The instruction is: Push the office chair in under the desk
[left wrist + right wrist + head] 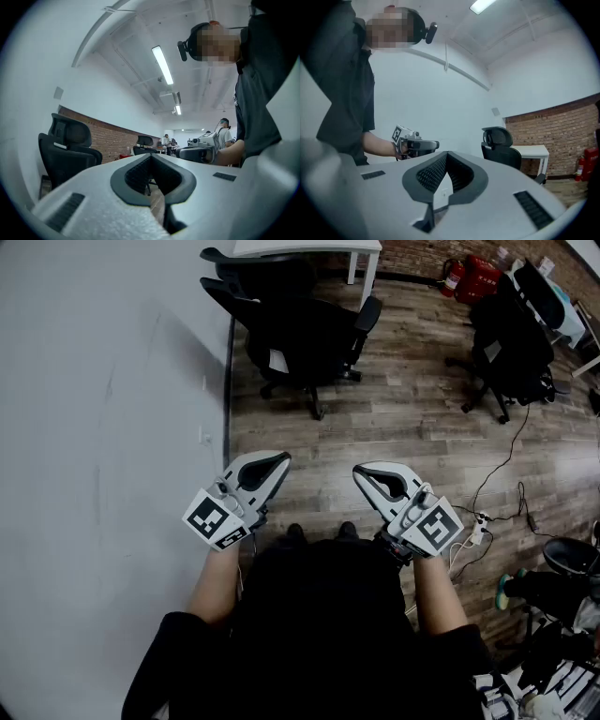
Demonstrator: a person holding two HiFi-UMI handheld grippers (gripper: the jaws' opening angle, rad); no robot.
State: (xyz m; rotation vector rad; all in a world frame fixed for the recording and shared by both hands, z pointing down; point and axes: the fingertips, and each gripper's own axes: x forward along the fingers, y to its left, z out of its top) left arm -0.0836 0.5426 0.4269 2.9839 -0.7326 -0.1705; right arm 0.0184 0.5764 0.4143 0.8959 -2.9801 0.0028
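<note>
The black office chair (300, 334) stands on the wood floor beside the white wall, just in front of the white desk (309, 247) at the far end. Both grippers are held close to my body, well short of the chair. My left gripper (279, 461) is shut with nothing in it, and so is my right gripper (362, 473). The left gripper view has the chair (65, 154) at its left, past the shut jaws. In the right gripper view, the chair (501, 150) stands before the desk (532, 151), with the left gripper (415, 144) off to the left.
A white wall (103, 427) runs along the left. A second black chair (511, 348) stands at the right, with red fire extinguishers (473, 277) behind it. Cables and a power strip (478, 521) lie on the floor to my right. People stand far off in the room.
</note>
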